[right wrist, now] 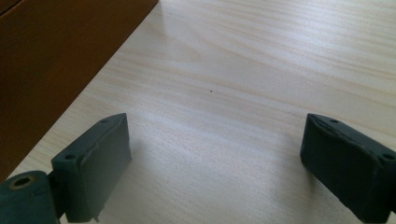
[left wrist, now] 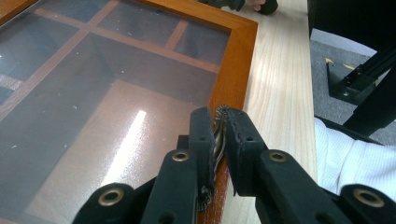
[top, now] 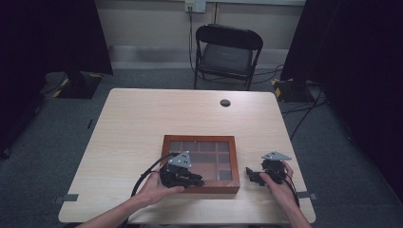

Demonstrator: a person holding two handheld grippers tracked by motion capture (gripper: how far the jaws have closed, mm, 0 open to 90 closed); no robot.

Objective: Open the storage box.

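A brown wooden box (top: 199,138) with a glass lid divided into panes lies on the near part of the table. Over its front edge, my left gripper (top: 198,180) grips a small brass latch (left wrist: 218,135). In the left gripper view the jaws of that gripper (left wrist: 219,119) are shut on the latch, beside the box's wooden frame (left wrist: 238,60). My right gripper (top: 249,175) rests low on the table just right of the box. In its own view the right gripper (right wrist: 215,144) is wide open over bare wood, with the box side (right wrist: 56,60) at the left.
The light wooden table (top: 142,118) has a round cable hole (top: 225,102) near its far edge. A black folding chair (top: 227,52) stands behind the table. Dark curtains hang at both sides, with stand bases on the grey floor.
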